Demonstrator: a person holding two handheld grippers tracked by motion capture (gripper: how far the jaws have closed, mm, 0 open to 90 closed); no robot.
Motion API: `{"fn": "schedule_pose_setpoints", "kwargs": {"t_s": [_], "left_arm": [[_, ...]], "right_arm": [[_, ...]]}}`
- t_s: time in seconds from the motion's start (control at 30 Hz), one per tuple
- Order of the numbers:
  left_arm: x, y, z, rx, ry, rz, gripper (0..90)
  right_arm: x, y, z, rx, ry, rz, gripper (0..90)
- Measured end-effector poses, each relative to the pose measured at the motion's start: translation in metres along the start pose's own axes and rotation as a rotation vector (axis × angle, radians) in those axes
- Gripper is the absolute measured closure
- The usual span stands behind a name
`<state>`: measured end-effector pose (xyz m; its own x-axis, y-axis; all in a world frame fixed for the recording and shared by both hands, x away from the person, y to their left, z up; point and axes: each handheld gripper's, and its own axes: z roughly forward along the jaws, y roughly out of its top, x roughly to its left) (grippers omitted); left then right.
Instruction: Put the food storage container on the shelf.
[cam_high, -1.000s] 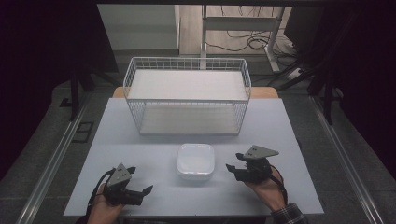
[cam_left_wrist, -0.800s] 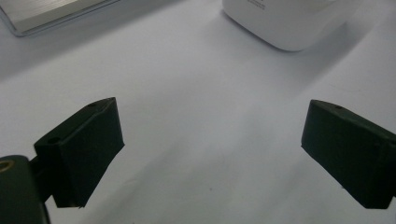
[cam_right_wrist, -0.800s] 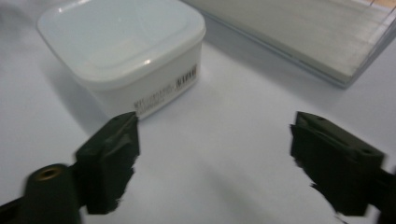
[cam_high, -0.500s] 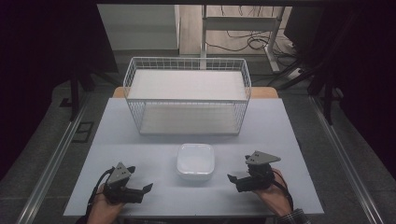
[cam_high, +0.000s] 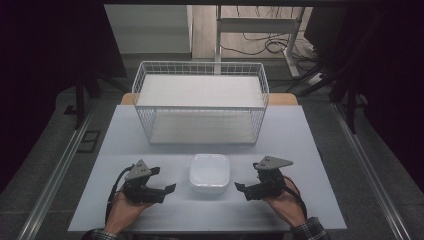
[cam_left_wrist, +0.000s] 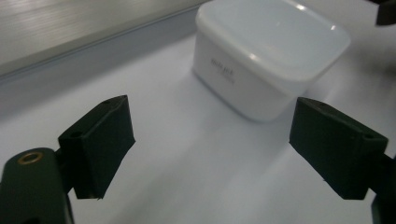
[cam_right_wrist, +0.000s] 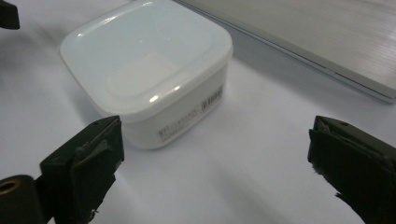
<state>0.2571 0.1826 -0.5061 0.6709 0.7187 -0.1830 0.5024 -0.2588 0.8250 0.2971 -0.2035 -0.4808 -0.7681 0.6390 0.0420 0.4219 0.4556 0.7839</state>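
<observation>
A white lidded plastic container (cam_high: 210, 172) sits on the table near its front edge, between my two grippers. My left gripper (cam_high: 167, 192) lies to its left and points at it. Its jaws are open and have just been closing a little, with nothing between them. In the left gripper view the container (cam_left_wrist: 271, 51) stands beyond the gripper (cam_left_wrist: 210, 144), apart from the pads. My right gripper (cam_high: 244, 191) lies to the container's right, open. Its jaws have just been opening, with nothing between them. In the right gripper view the container (cam_right_wrist: 144, 70) lies ahead and left of the gripper (cam_right_wrist: 215, 158).
A white wire basket (cam_high: 200, 64) stands at the back middle of the pale table (cam_high: 300, 150). Dark floor and metal rails border the table on both sides, and a desk frame with cables stands behind.
My left gripper has moved forward and to the right, nearer the container. The right hand has stayed about where it was. The container has not moved.
</observation>
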Motion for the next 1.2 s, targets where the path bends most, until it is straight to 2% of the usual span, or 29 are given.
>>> {"fn": "schedule_pose_setpoints", "kwargs": {"t_s": [0.07, 0.1, 0.2, 0.3, 0.4, 0.5, 0.53, 0.67, 0.7, 0.73, 0.77, 0.8, 0.83, 0.87, 0.9, 0.93, 0.97, 1.0, 1.03, 1.07, 1.1, 1.13, 1.17, 1.2], "left_arm": [[0.0, 0.004, 0.003, -0.001, -0.005, 0.005, 14.2], [-0.001, 0.014, 0.011, 0.004, -0.021, 0.026, 14.1], [-0.004, 0.023, 0.019, 0.01, -0.031, 0.05, 13.5], [-0.009, 0.037, 0.032, 0.023, -0.045, 0.092, 12.5], [-0.011, 0.048, 0.044, 0.034, -0.056, 0.114, 13.0], [-0.01, 0.055, 0.056, 0.043, -0.075, 0.118, 14.2], [-0.007, 0.055, 0.061, 0.047, -0.094, 0.094, 14.5], [-0.004, 0.05, 0.069, 0.07, -0.106, 0.08, 14.0], [-0.002, 0.046, 0.072, 0.075, -0.133, 0.06, 13.1], [-0.002, 0.046, 0.072, 0.075, -0.133, 0.06, 13.9], [-0.002, 0.045, 0.073, 0.078, -0.148, 0.034, 13.9], [-0.001, 0.042, 0.074, 0.084, -0.195, 0.002, 13.8], [-0.001, 0.042, 0.074, 0.084, -0.195, 0.002, 15.6], [-0.001, 0.041, 0.074, 0.087, -0.214, -0.01, 15.6], [-0.002, 0.04, 0.074, 0.087, -0.226, -0.019, 17.6], [-0.004, 0.038, 0.071, 0.091, -0.225, -0.029, 19.3], [-0.004, 0.038, 0.071, 0.091, -0.225, -0.029, 20.5], [-0.005, 0.036, 0.069, 0.091, -0.225, -0.049, 20.5], [-0.005, 0.035, 0.067, 0.093, -0.226, -0.071, 23.5], [-0.006, 0.034, 0.06, 0.096, -0.223, -0.092, 32.4], [-0.006, 0.034, 0.06, 0.096, -0.223, -0.092, 38.5], [-0.007, 0.033, 0.052, 0.103, -0.218, -0.092, 45.0], [-0.007, 0.033, 0.052, 0.103, -0.218, -0.092, 48.4], [-0.008, 0.033, 0.049, 0.106, -0.221, -0.094, 52.9]], "right_arm": [[0.001, 0.003, 0.002, -0.004, 0.0, -0.003, 2.3], [0.001, 0.005, 0.004, -0.011, 0.004, 0.009, 2.3], [0.001, 0.01, 0.006, -0.013, 0.033, 0.037, 2.7], [0.003, 0.019, 0.009, -0.005, 0.029, 0.02, 4.9], [0.002, 0.028, 0.016, 0.002, 0.042, 0.038, 9.5], [-0.001, 0.036, 0.025, 0.006, 0.052, 0.057, 13.8], [-0.003, 0.039, 0.032, 0.007, 0.058, 0.064, 14.7], [-0.003, 0.038, 0.042, 0.022, 0.092, 0.081, 14.3], [-0.002, 0.035, 0.047, 0.041, 0.102, 0.081, 12.6], [-0.002, 0.035, 0.047, 0.041, 0.102, 0.081, 12.6], [-0.001, 0.034, 0.049, 0.054, 0.11, 0.082, 12.1], [0.002, 0.031, 0.052, 0.082, 0.125, 0.08, 11.8], [0.004, 0.03, 0.053, 0.084, 0.149, 0.1, 15.4], [0.004, 0.03, 0.053, 0.084, 0.149, 0.1, 15.4], [0.004, 0.029, 0.053, 0.091, 0.173, 0.115, 17.9], [0.005, 0.029, 0.05, 0.102, 0.185, 0.117, 20.1], [0.006, 0.028, 0.049, 0.102, 0.185, 0.12, 22.6], [0.006, 0.028, 0.049, 0.102, 0.185, 0.12, 22.6], [0.006, 0.027, 0.046, 0.106, 0.183, 0.139, 26.6], [0.006, 0.025, 0.041, 0.094, 0.18, 0.162, 35.5], [0.006, 0.024, 0.038, 0.095, 0.178, 0.171, 35.5], [0.007, 0.023, 0.035, 0.091, 0.174, 0.178, 43.6], [0.007, 0.023, 0.035, 0.091, 0.174, 0.178, 43.6], [0.009, 0.022, 0.029, 0.084, 0.164, 0.185, 51.7]]}}
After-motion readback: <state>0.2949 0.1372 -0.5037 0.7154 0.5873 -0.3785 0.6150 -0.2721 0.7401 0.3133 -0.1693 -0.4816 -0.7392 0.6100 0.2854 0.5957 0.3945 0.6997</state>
